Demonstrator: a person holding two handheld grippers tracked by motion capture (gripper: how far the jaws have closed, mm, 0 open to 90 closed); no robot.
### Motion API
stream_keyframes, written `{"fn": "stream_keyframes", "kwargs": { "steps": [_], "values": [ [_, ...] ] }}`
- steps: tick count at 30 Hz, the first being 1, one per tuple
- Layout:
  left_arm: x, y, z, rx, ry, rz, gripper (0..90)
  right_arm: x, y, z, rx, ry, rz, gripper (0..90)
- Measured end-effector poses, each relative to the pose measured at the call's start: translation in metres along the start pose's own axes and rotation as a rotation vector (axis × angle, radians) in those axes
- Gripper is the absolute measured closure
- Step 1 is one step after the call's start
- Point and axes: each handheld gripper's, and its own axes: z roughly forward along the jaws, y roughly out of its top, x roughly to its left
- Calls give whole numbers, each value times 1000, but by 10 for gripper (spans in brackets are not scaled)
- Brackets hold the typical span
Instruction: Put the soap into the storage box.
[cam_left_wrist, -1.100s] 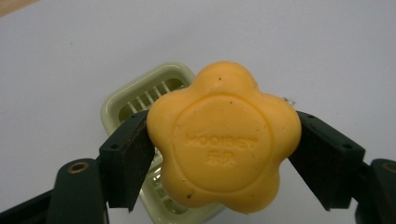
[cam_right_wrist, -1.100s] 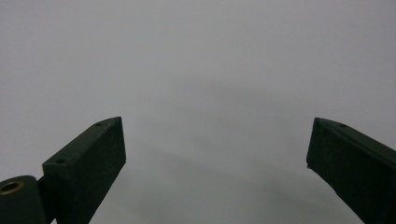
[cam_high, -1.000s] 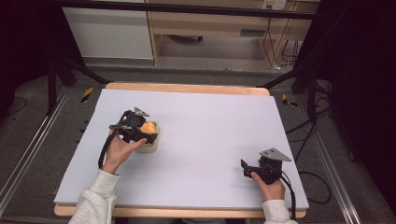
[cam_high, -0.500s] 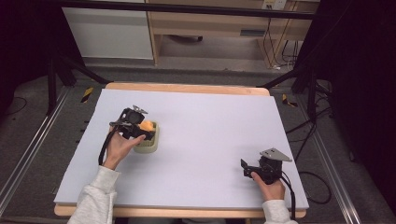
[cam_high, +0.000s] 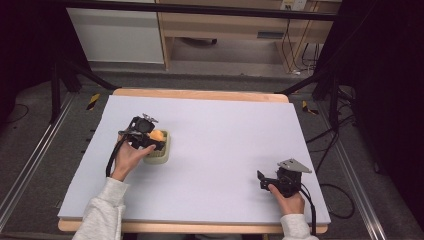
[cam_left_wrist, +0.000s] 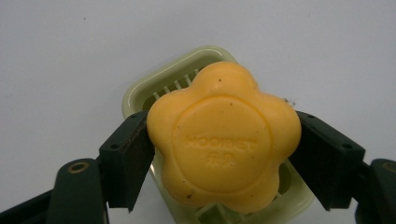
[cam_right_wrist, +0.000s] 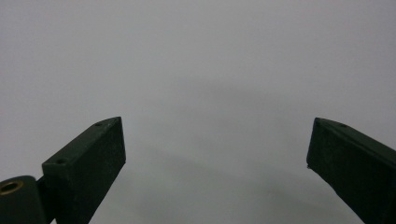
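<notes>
A yellow-orange flower-shaped soap (cam_left_wrist: 224, 140) with stamped lettering is pinched between the black pads of my left gripper (cam_left_wrist: 225, 156), which is shut on it. Right under it a pale green slotted soap dish (cam_left_wrist: 177, 79) sits on the table. In the high view the left gripper (cam_high: 156, 138) holds the soap (cam_high: 157, 134) over the dish (cam_high: 161, 155) at the table's left middle. My right gripper (cam_high: 262, 178) rests near the front right corner. Its jaws stand open with nothing between them (cam_right_wrist: 215, 158).
The pale grey tabletop (cam_high: 225, 135) has a wooden rim at the far and near edges. Black stand legs and cables lie on the floor on both sides, and a wooden cabinet (cam_high: 225, 30) stands beyond the table.
The left gripper with the soap has shifted only slightly over the dish. The right gripper has stayed still.
</notes>
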Motion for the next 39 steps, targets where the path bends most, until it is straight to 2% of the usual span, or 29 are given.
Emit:
{"fn": "stream_keyframes", "kwargs": {
  "steps": [17,39],
  "values": [
    [0,-4,9,45,12,12,248,0,0,0,1,-1,1,50],
    [-2,-6,17,68,5,16,247,0,0,1,3,-6,-9,49]
  ]
}}
